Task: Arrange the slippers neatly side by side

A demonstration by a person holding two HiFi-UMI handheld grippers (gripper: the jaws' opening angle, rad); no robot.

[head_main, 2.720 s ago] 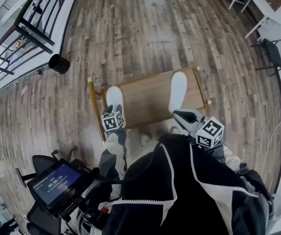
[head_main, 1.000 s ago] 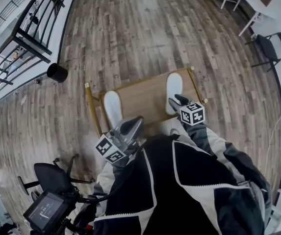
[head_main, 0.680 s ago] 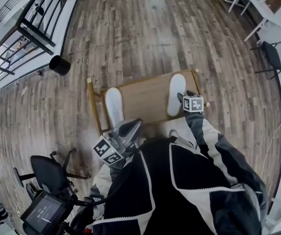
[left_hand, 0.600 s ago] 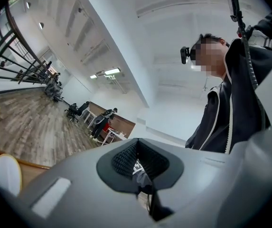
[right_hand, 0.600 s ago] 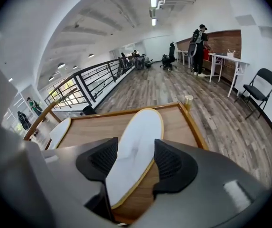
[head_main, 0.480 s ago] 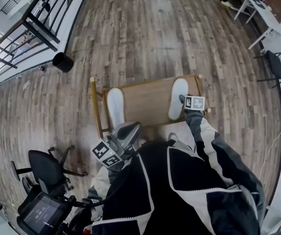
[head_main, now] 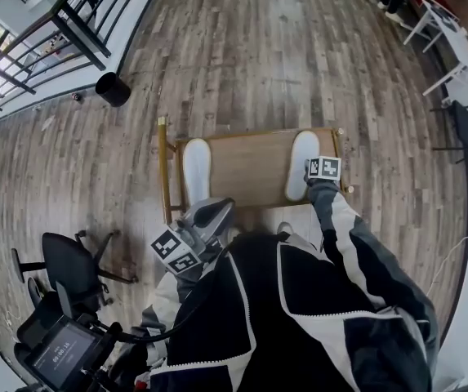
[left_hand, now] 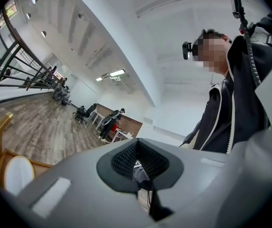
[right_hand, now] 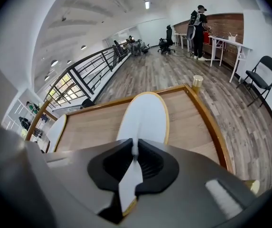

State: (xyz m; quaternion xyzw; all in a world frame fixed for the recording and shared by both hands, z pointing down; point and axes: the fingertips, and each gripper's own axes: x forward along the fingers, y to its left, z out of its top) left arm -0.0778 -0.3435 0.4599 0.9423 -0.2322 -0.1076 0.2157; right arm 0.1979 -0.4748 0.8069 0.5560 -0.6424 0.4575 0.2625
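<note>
White with a thin yellow rim, the right slipper point(right_hand: 145, 115) lies at the 3 o'clock end of the low wooden table point(head_main: 246, 166), toe toward 12. Its near heel edge runs up between the jaws of the right gripper point(right_hand: 134, 167), which are pinched on it. The left slipper point(head_main: 196, 170) lies at the 9 o'clock end, well apart from its mate, with bare tabletop between them. The left gripper point(left_hand: 140, 175) hangs off the table at about 7 o'clock, near the person's jacket, its jaws pressed together on nothing. The step in hand appears to be the grasp on the right slipper; the pair is not yet side by side. The next move likely calls for drawing that slipper across the top toward 9 o'clock and laying it parallel to the other, toes level; so thin an edge may let the sole droop or twist. Against the earlier frames, the right gripper has come down from beside the person's body onto the heel and its jaws have just been closing there, while the left gripper, earlier at the left slipper's heel, has drawn back from the table.
</note>
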